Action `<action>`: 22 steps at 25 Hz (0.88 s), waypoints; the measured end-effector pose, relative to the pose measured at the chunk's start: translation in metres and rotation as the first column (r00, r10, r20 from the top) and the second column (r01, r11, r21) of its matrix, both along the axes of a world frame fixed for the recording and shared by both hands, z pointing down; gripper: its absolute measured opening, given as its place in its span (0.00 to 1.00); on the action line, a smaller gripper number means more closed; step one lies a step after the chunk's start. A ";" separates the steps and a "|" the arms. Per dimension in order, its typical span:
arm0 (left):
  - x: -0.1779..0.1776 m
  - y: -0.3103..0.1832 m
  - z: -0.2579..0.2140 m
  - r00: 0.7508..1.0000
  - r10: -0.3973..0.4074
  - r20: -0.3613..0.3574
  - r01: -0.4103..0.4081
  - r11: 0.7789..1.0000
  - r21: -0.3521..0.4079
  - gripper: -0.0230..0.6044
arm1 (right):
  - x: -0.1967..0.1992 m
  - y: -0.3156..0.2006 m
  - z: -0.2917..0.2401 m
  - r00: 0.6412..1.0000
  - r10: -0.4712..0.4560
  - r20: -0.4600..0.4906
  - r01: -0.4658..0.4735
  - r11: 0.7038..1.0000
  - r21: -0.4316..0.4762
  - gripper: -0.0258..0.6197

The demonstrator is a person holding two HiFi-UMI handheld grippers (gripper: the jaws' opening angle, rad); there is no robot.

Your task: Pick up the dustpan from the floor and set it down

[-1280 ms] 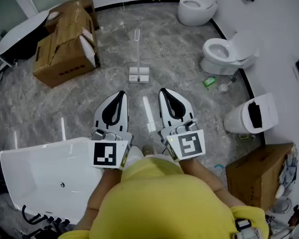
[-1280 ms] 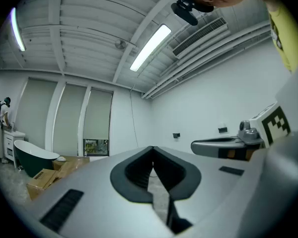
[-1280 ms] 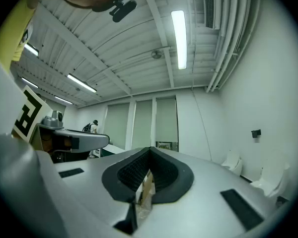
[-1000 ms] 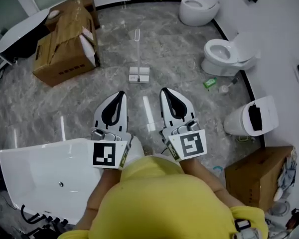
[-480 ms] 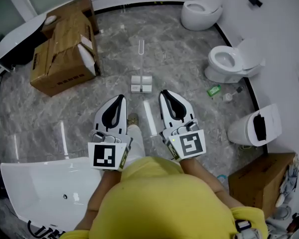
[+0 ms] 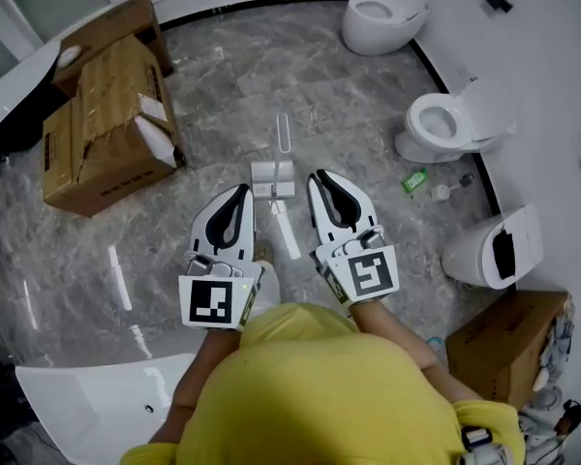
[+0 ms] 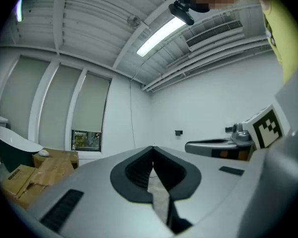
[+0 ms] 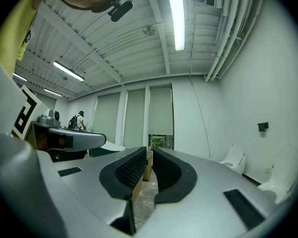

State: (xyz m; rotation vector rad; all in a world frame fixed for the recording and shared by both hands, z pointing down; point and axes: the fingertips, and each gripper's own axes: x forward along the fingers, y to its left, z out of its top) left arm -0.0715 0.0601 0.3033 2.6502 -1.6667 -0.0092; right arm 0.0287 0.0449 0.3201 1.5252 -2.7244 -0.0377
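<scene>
In the head view the white dustpan stands on the grey marble floor, its long thin handle rising from it. Both grippers are held level, side by side, above the floor. The pan shows just past their tips, between them. My left gripper has its jaw tips touching, with nothing in them. On my right gripper the jaws are opening, a narrow slit between the black pads, nothing between them. Neither gripper view shows the dustpan.
Torn cardboard boxes lie at the left. Three white toilets line the curved right wall, with a small green item beside them. A white bathtub is near left, another box near right.
The person has walked toward the dustpan: it now lies right at the gripper tips, and the bathtub has slid down out of the picture's middle. Both grippers went along.
</scene>
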 end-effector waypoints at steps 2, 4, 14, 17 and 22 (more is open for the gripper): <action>-0.009 -0.027 0.002 1.000 0.008 -0.004 -0.008 1.000 -0.015 0.04 | -0.006 -0.024 0.005 1.000 0.024 -0.008 -0.024 0.999 -0.033 0.12; -0.014 -0.049 0.005 1.000 0.017 -0.003 -0.017 0.999 -0.027 0.04 | -0.011 -0.046 0.012 0.999 0.041 -0.007 -0.041 0.997 -0.064 0.13; -0.017 -0.123 0.030 0.996 0.091 0.014 -0.089 0.992 -0.084 0.04 | -0.014 -0.116 0.047 0.994 0.106 -0.026 -0.108 0.985 -0.135 0.14; -0.012 -0.134 0.035 0.993 0.113 0.016 -0.111 0.989 -0.103 0.04 | -0.012 -0.128 0.058 0.993 0.109 -0.037 -0.113 0.980 -0.163 0.17; -0.004 -0.147 0.046 0.991 0.131 0.013 -0.128 0.982 -0.136 0.04 | -0.009 -0.140 0.080 0.994 0.098 -0.057 -0.108 0.970 -0.219 0.21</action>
